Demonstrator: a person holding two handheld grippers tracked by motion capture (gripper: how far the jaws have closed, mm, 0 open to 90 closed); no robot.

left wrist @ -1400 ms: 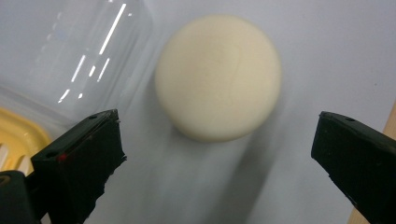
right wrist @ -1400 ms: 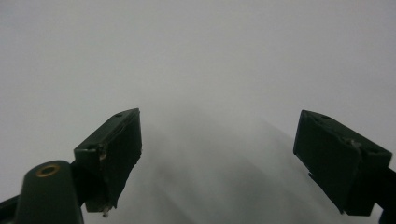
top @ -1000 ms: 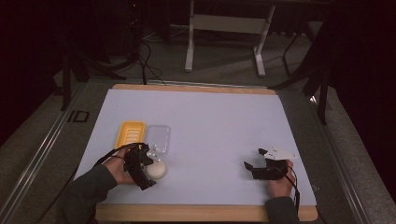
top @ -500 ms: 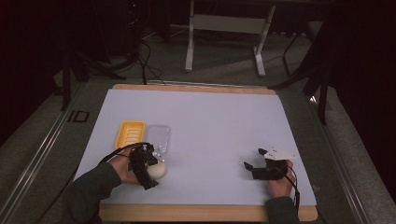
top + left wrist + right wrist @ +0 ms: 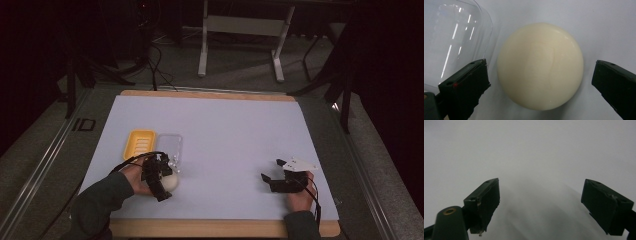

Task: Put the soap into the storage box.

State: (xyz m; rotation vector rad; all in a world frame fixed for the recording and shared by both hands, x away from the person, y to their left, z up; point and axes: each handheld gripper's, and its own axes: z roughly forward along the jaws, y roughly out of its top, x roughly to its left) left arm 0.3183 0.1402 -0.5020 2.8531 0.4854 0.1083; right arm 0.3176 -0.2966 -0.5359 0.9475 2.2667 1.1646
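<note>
A cream-coloured ball (image 5: 540, 66) lies on the white table sheet (image 5: 225, 140) at the front left. My left gripper (image 5: 539, 85) is open, one jaw on each side of the ball with a small gap on both sides. In the high view the ball (image 5: 171, 183) sits by the left gripper (image 5: 161, 179). A clear plastic lid (image 5: 169, 148) lies just beyond it, beside a yellow tray (image 5: 139, 144); its curved edge (image 5: 454, 35) shows by my left jaw. My right gripper (image 5: 268, 181) rests open at the front right with nothing between its jaws (image 5: 540, 202).
The wooden table edge (image 5: 210, 228) runs along the front. Dark floor, cables and a metal stand (image 5: 240, 30) lie beyond the far edge. A metal rail (image 5: 45, 170) runs along the left side of the table.
The left hand and gripper have shifted slightly along the table beside the ball. The right gripper has stayed in place.
</note>
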